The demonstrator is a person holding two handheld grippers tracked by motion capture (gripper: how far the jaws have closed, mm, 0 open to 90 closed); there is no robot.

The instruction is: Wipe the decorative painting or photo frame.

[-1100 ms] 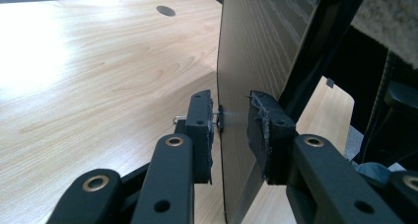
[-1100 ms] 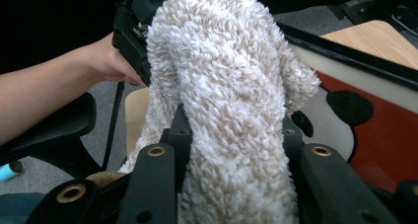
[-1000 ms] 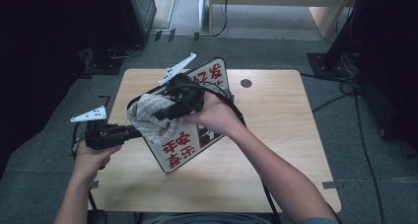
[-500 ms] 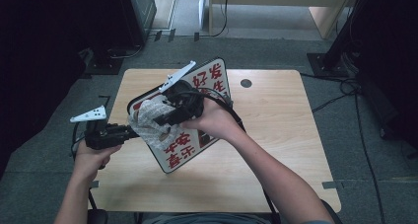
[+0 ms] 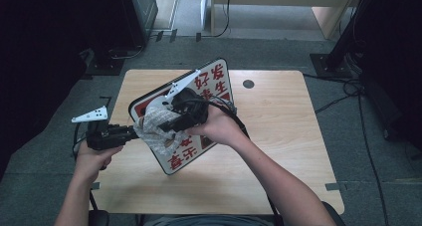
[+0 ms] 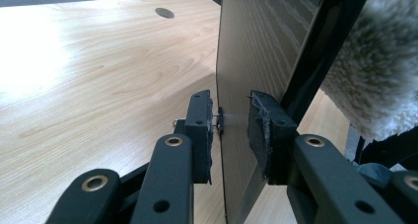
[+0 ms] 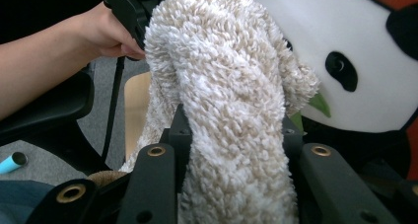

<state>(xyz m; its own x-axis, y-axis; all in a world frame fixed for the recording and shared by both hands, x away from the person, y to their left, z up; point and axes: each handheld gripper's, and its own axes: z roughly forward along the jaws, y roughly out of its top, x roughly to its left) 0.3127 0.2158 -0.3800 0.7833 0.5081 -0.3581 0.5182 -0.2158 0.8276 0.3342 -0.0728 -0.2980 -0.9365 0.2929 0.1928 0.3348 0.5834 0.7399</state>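
High view: left gripper (image 5: 133,132) clamps sign board (image 5: 211,94) at its nine-o'clock edge; right gripper (image 5: 166,124) clamps cloth (image 5: 154,129) against it. Risk (judged): hard wiping pressure twists the tilted board from that thin edge grip.

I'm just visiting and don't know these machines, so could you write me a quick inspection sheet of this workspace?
Surface: light wooden table with a round cable hole.
Job's things: sign board with red characters and a panda picture, held tilted on edge; fluffy beige cloth pressed against its face.
Clutter: nothing seen on the table.
Grippers: left claw clamps the board's edge; right claw is shut on the cloth.
Cables: black cable trailing from the right claw; more cables on the floor.
Surroundings: grey carpet, dark equipment at the left, a stand base at the right.
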